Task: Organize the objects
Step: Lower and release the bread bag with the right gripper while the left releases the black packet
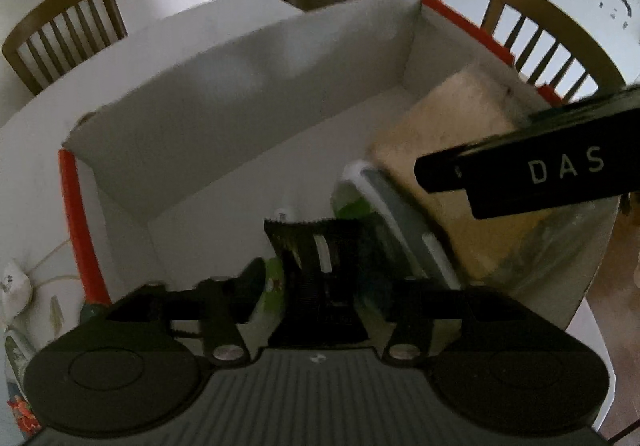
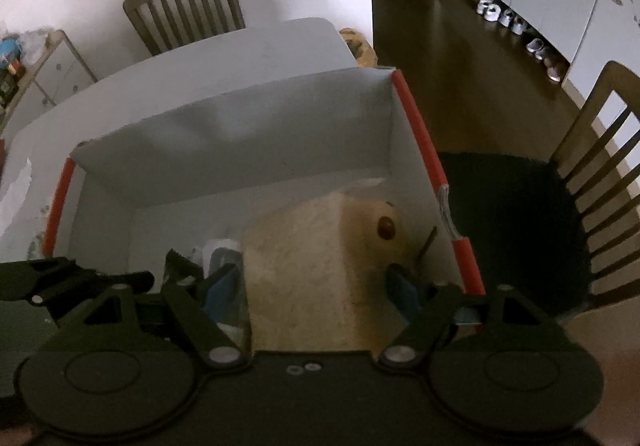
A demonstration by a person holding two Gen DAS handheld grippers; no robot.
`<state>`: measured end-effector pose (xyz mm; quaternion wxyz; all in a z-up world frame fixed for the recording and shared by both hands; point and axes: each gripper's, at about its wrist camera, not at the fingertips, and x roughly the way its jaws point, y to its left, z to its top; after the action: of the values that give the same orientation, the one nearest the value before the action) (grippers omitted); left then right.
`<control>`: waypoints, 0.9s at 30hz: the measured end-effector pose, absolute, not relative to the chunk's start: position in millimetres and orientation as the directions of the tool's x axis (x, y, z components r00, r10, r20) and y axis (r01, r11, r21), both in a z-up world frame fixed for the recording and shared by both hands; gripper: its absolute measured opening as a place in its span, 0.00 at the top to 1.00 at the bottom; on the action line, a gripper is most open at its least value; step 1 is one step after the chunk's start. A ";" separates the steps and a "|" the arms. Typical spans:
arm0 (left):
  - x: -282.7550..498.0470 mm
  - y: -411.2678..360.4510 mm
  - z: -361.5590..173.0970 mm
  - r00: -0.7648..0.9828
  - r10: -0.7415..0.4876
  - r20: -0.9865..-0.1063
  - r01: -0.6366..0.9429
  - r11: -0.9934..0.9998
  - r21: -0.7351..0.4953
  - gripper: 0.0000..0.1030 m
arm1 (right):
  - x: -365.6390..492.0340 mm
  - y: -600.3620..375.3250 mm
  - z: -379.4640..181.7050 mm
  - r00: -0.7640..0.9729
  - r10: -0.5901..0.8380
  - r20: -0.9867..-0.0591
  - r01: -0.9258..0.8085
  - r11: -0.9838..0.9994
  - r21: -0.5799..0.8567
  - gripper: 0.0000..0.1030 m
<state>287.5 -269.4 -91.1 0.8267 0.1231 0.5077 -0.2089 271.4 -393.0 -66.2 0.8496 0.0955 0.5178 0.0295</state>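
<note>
We count one white box (image 2: 224, 134) with red edges, standing on a white table (image 2: 240, 46), and two tongs reaching down into it. In the right wrist view, one pale tan block (image 2: 304, 270) fills the lower middle of the frame, inside the box near its right wall, with a single dark round spot on its upper right face. The right gripper (image 2: 316, 278) has its blue-padded fingers spread wide on both sides of this block; whether the pads press on it we cannot tell. In the left wrist view, the left gripper (image 1: 320, 266) sits at lower centre over one green and white packet (image 1: 360, 214), which lies in the box just left of the tan block (image 1: 452, 134); the jaws look part-spread, but blur and dark parts hide where the pads meet it. We count two wooden chairs, one in the upper left (image 1: 64, 34) and one in the upper right (image 1: 552, 46). A row of shoes (image 2: 516, 26) lines the floor in the upper right, too small to count surely.
</note>
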 end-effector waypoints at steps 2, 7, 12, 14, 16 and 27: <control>285.8 -266.1 -87.9 0.406 -0.237 -0.883 0.471 0.882 -0.021 0.38 | 271.1 -395.8 -64.1 0.461 0.158 -0.873 0.060 0.976 0.208 0.20; 280.7 -259.1 -79.6 0.427 -0.264 -0.865 0.464 0.885 -0.041 0.38 | 266.9 -398.4 -55.1 0.472 0.158 -0.867 0.068 0.974 0.215 0.19; 274.8 -257.4 -69.2 0.452 -0.292 -0.843 0.462 0.885 -0.059 0.38 | 257.0 -399.7 -43.6 0.488 0.164 -0.858 0.063 0.973 0.222 0.19; 271.6 -256.7 -62.9 0.461 -0.305 -0.833 0.465 0.883 -0.066 0.38 | 251.9 -400.3 -38.8 0.497 0.167 -0.852 0.060 0.972 0.226 0.19; 268.3 -253.8 -56.7 0.469 -0.319 -0.824 0.468 0.881 -0.074 0.38 | 246.1 -401.3 -32.6 0.509 0.167 -0.844 0.057 0.972 0.227 0.19; 243.2 -226.4 -22.1 0.511 -0.385 -0.769 0.482 0.869 -0.114 0.38 | 215.7 -390.2 -0.2 0.571 0.156 -0.806 0.036 0.976 0.214 0.18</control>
<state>243.2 -226.4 -22.1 0.8672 0.0572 0.4268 -0.2500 215.7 -390.2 -0.2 0.8801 0.1038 0.4620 0.0341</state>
